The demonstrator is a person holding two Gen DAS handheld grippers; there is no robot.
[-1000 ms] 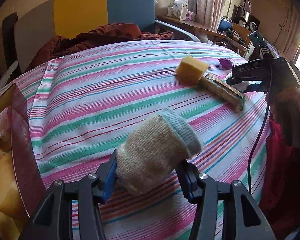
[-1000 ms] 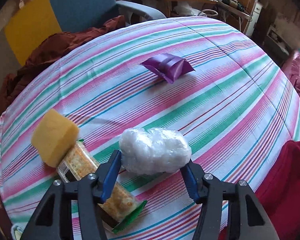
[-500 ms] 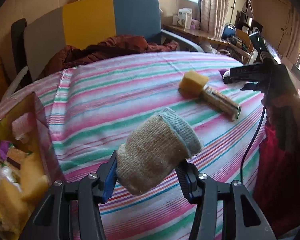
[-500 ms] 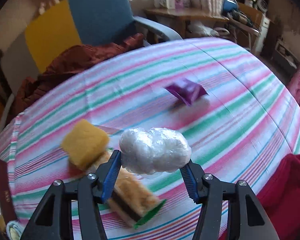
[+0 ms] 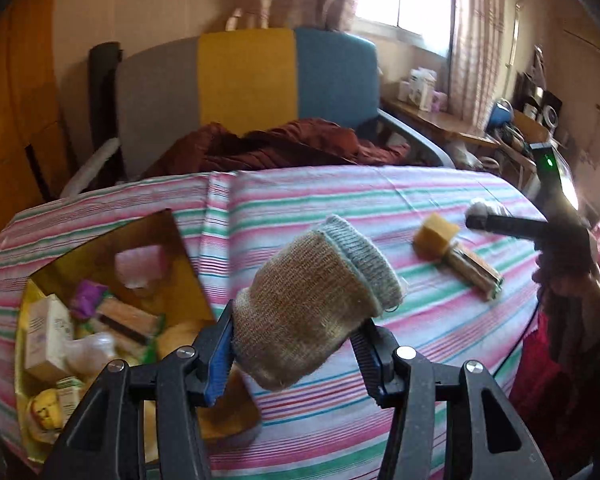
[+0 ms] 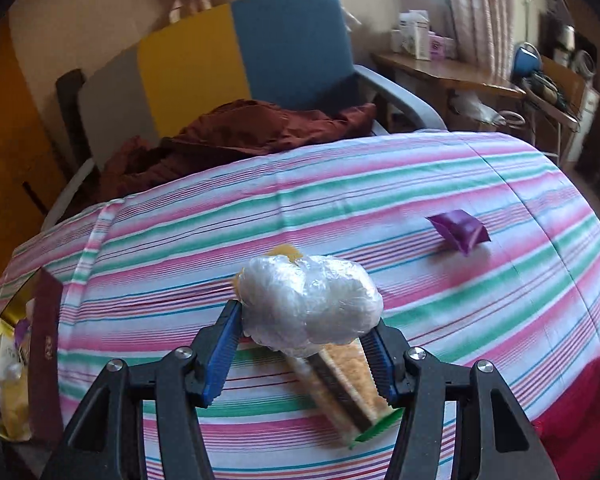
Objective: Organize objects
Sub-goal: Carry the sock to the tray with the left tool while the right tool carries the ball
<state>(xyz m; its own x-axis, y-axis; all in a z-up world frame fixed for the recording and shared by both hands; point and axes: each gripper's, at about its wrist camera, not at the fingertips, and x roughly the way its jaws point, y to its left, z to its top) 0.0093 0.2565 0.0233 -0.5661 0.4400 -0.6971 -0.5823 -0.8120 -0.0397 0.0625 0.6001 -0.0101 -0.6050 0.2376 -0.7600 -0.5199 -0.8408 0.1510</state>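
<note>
A maroon garment (image 6: 240, 136) lies heaped on the grey, yellow and blue chair (image 6: 236, 52) behind the table.

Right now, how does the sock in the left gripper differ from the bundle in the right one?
The rolled sock is tan knit with a grey cuff; the plastic-wrapped bundle is white and glossy. The sock is a stubby cylinder tilted up to the right; the bundle is a lumpy oval lying across its jaws. Shared: each is clamped above the striped tablecloth.

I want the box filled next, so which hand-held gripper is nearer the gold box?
Left. The left hand-held gripper, holding the sock, hangs beside the gold box; the right hand-held gripper is farther across the table.
</note>
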